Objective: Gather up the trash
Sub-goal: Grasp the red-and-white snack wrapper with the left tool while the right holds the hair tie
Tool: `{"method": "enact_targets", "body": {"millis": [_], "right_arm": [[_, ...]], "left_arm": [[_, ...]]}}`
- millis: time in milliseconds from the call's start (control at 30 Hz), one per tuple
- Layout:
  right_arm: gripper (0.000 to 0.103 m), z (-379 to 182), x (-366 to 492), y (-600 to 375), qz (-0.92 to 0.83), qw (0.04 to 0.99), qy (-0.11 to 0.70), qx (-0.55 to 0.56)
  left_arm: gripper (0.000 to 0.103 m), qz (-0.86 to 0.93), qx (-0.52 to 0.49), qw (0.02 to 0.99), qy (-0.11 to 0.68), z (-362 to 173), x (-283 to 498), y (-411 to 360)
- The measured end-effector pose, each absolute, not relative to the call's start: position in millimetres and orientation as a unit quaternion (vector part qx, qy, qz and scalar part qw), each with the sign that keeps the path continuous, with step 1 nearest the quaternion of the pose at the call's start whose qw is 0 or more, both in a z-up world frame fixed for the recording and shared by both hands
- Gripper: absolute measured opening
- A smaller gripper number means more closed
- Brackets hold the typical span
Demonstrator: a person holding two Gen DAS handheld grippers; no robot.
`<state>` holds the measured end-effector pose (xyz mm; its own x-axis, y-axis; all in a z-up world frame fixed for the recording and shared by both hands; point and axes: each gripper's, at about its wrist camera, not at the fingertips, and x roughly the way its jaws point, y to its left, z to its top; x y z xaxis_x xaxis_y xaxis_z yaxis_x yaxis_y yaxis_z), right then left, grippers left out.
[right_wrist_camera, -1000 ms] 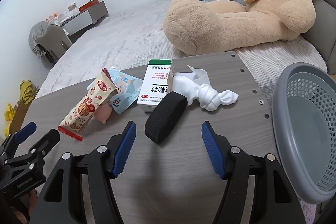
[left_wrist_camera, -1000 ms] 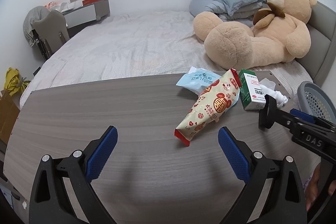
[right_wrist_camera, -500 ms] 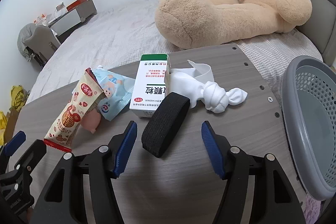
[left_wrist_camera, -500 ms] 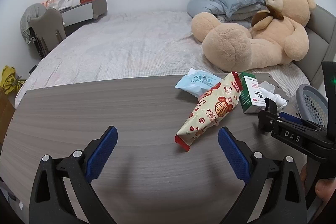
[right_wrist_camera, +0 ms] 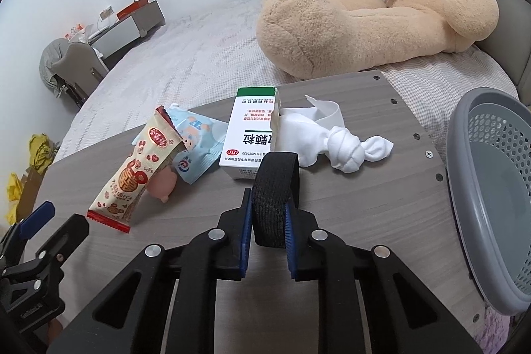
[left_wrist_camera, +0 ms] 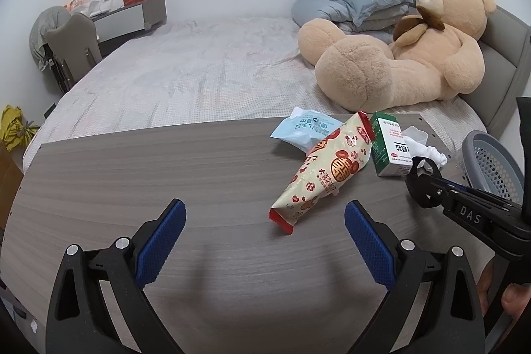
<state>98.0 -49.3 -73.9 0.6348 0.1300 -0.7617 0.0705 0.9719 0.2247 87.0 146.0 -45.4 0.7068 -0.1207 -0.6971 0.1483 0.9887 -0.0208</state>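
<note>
**Right gripper clamps the black band; basket drop comes next**

Left wrist view: the left gripper (left_wrist_camera: pixel 262 236) hangs over the wooden table (left_wrist_camera: pixel 132 175) with its blue pads spread wide and nothing between them. The snack wrapper (left_wrist_camera: pixel 323 176) lies just beyond it, long axis running diagonally, its red crimped end pointing toward the gripper and its other end touching the medicine box (left_wrist_camera: pixel 386 146). A blue packet (left_wrist_camera: pixel 303 130) sits behind the wrapper. The right gripper (left_wrist_camera: pixel 418 184) comes in beside the box, and the grey basket (left_wrist_camera: pixel 491 165) stands past it at the table's edge.

Right wrist view: the right gripper (right_wrist_camera: pixel 268 223) has its pads squeezed onto a black elastic band (right_wrist_camera: pixel 273 193), which stands on edge, long axis pointing away toward the medicine box (right_wrist_camera: pixel 250 135). A knotted white sock (right_wrist_camera: pixel 335 143) lies right of the box, nearer the basket (right_wrist_camera: pixel 491 198).

The step in hand looks like the grasp of the band. The next move probably calls for a lift and a swing rightward over the basket rim before letting go.
</note>
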Motion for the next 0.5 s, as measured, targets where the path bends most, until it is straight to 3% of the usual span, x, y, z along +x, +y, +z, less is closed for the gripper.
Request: {"method": "enact_targets", "body": {"millis": [500], "right_arm": [[0.017, -56.8, 67.3, -60.3, 0.031, 0.902, 0.417, 0.111]], "left_arm": [[0.095, -0.101, 0.035, 0.912, 0.397, -55.1, 111.3, 130.8]]}}
